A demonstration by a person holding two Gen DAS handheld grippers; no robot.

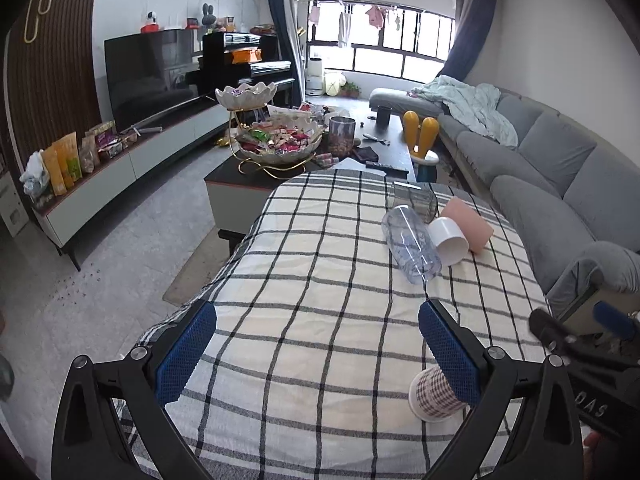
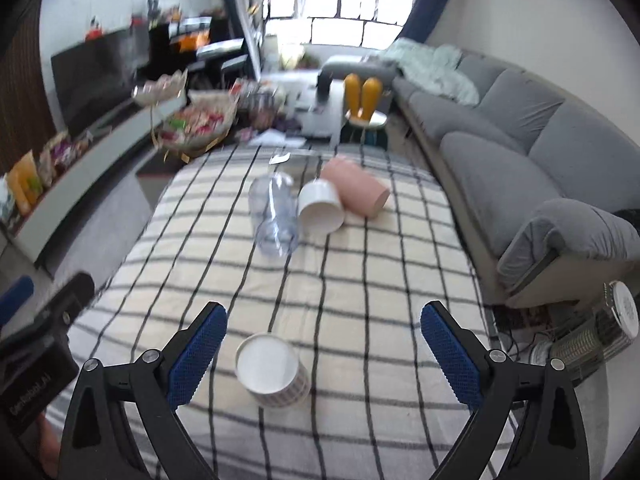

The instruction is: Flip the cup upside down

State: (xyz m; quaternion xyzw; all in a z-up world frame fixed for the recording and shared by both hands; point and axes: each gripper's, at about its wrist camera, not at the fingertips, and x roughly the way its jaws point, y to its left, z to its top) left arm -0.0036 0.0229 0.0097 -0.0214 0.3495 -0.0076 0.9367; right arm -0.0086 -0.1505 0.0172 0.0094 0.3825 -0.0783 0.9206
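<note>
A plaid paper cup (image 2: 274, 370) stands on the checked tablecloth (image 2: 360, 288), a round white face up; I cannot tell whether that is its mouth or its base. It sits between my right gripper's (image 2: 323, 316) open fingers, nearer the left one. In the left wrist view the same cup (image 1: 434, 396) is partly behind the right finger of my open, empty left gripper (image 1: 317, 314). Further back lie a clear plastic cup (image 2: 274, 216), a white cup (image 2: 320, 208) and a pink cup (image 2: 356, 192), all on their sides.
A dark glass cup (image 1: 412, 200) stands at the cloth's far edge. Beyond is a coffee table (image 1: 248, 184) with candy bowls (image 1: 280, 140). A grey sofa (image 2: 520, 152) runs along the right. A TV cabinet (image 1: 120, 176) is on the left. A heater (image 2: 592, 336) sits on the floor, right.
</note>
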